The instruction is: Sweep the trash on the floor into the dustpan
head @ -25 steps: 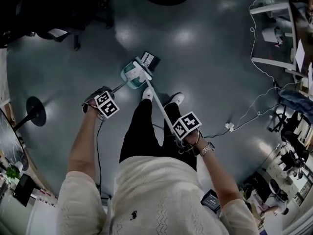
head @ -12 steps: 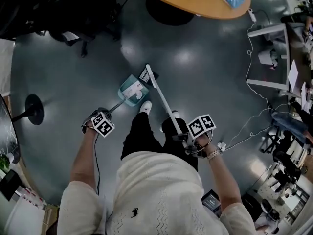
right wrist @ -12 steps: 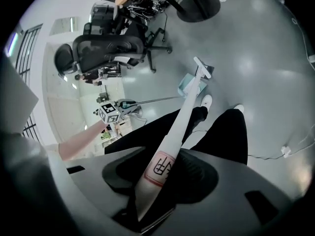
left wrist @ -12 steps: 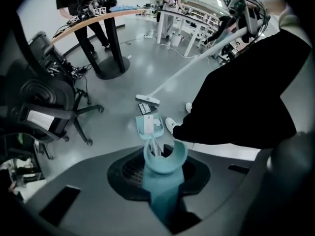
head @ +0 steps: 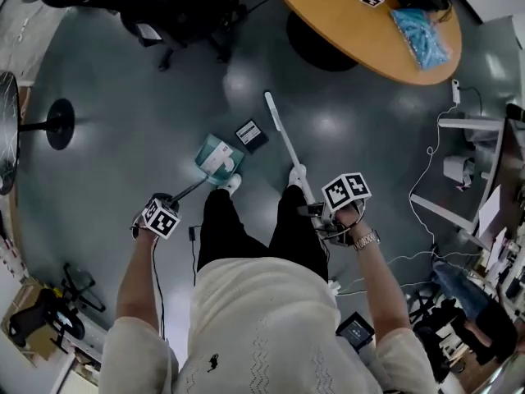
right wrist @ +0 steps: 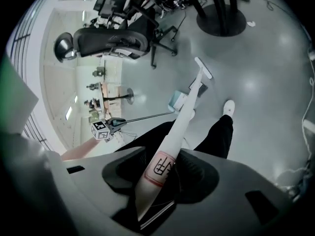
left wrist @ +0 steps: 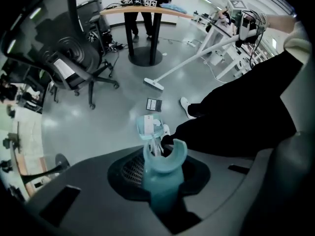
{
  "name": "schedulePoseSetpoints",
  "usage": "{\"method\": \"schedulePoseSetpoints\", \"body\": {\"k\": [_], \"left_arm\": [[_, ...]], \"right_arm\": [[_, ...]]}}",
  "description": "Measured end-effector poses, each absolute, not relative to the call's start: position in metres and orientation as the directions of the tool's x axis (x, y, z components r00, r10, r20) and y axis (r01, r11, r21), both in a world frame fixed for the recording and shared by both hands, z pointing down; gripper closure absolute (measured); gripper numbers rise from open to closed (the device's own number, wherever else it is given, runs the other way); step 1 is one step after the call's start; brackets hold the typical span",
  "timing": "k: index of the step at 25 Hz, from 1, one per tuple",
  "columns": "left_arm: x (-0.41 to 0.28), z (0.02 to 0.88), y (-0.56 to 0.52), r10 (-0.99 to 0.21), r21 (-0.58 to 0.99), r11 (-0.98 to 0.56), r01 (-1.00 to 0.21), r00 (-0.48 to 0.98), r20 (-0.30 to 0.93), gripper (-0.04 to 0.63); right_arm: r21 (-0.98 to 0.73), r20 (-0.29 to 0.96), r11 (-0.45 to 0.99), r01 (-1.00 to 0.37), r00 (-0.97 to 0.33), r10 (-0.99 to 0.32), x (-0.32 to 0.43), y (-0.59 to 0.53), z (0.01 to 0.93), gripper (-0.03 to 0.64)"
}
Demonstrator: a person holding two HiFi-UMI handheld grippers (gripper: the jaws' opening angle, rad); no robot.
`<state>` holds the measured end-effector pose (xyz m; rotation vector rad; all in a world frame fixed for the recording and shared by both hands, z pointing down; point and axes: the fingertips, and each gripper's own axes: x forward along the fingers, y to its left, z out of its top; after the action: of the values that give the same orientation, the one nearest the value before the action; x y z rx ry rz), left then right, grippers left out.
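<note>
Left gripper (head: pixel 166 206) tight around the handle of the dustpan (head: pixel 216 158), right gripper (head: pixel 318 212) tight around the broom (head: pixel 287 142).

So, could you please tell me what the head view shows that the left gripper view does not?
Only the head view shows the left gripper from outside, with its marker cube, and the wristwatch. Only the left gripper view shows that gripper's jaws closed on the teal dustpan handle. Both show the dustpan, the black packet on the floor beside it, the broom held by the right gripper, and the round table.
</note>
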<state>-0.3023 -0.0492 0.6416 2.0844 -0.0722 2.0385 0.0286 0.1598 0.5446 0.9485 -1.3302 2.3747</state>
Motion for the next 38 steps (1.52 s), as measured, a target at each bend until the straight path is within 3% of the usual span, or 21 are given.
{"method": "schedulePoseSetpoints", "body": {"k": [7, 14, 21, 26, 38], "left_arm": [[-0.24, 0.647, 0.058, 0.042, 0.054, -0.943, -0.329, 0.043, 0.998, 0.505], [-0.199, 0.664, 0.168, 0.131, 0.153, -0.863, -0.482, 0.08, 0.988, 0.505], [-0.182, 0.685, 0.212, 0.105, 0.139, -0.719, -0.681, 0.092, 0.99, 0.505], [-0.167, 0.699, 0.227, 0.083, 0.107, -0.72, -0.686, 0.067, 0.994, 0.505], [-0.164, 0.702, 0.208, 0.03, 0.111, -0.635, -0.764, 0.118, 0.993, 0.503]], "right_arm": [[-0.647, 0.678, -0.339, -0.683, -0.719, 0.154, 0.148, 0.162, 0.573, 0.448], [-0.644, 0.677, -0.282, -0.711, -0.701, 0.223, 0.193, 0.16, 0.578, 0.448], [-0.477, 0.785, 0.038, -0.878, -0.406, 0.468, 0.18, 0.21, 0.614, 0.448], [-0.474, 0.784, 0.199, -0.858, -0.308, 0.538, 0.152, 0.248, 0.623, 0.447], [-0.58, 0.655, 0.315, -0.752, -0.2, 0.729, 0.128, 0.352, 0.579, 0.448]]}}
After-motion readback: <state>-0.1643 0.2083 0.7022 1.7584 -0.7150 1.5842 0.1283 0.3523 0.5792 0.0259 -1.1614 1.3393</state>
